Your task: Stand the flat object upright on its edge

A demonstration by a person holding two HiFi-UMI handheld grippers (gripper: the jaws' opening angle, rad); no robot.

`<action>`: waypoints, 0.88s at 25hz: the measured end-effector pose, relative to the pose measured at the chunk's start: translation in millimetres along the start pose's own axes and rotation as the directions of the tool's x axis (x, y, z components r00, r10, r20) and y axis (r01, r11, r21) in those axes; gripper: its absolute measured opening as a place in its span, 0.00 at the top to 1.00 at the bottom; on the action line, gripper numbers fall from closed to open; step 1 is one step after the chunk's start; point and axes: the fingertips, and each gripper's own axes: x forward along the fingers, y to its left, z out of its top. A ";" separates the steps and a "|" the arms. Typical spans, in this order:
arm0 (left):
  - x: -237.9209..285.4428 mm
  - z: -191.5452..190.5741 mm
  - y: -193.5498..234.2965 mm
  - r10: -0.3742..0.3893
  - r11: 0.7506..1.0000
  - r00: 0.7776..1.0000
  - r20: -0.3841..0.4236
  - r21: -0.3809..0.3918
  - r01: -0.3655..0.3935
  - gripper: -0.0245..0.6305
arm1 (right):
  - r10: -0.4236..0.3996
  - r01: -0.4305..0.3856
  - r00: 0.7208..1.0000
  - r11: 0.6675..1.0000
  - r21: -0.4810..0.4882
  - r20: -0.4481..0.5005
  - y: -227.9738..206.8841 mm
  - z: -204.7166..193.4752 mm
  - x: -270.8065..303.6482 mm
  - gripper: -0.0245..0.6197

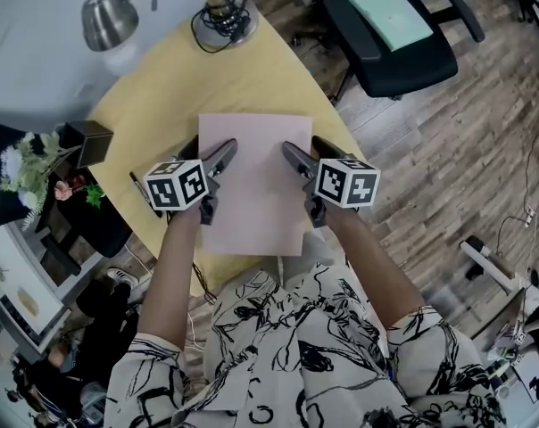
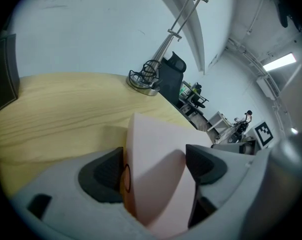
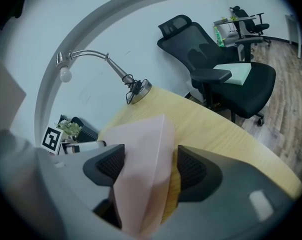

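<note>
1. The pink slab lies flat on the yellow table, its long axis running 12 to 6 o'clock in the head view.
2. The left gripper straddles the slab's 9 o'clock long edge, and both pads appear to meet the slab.
3. The right gripper straddles the 3 o'clock edge. One pad touches the slab, while the other stands just off it.
4. Both hands are equally near, so tipping the slab up about its 12 o'clock or 6 o'clock short edge looks likeliest.

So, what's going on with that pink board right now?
Left gripper shut on left edge of pink board. Right gripper straddles right edge, one pad not touching. Board lies flat on table. Nothing blocking.
</note>
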 end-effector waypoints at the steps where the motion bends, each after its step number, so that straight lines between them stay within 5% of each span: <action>1: 0.1 0.1 -0.9 -0.002 1.000 1.000 -0.002 0.003 0.002 0.38 | 0.010 -0.010 1.000 1.000 0.010 -0.001 1.4 0.0 0.7 0.49; 14: -43.0 31.3 -21.9 -0.002 0.999 0.993 0.120 0.047 -0.003 0.39 | 0.072 -0.062 0.995 0.989 -0.132 0.073 43.2 34.7 -21.5 0.48; 22: -92.6 80.5 -59.1 -0.019 0.986 0.956 0.293 0.163 -0.030 0.39 | 0.150 -0.082 0.967 0.949 -0.305 0.207 91.4 84.4 -60.9 0.48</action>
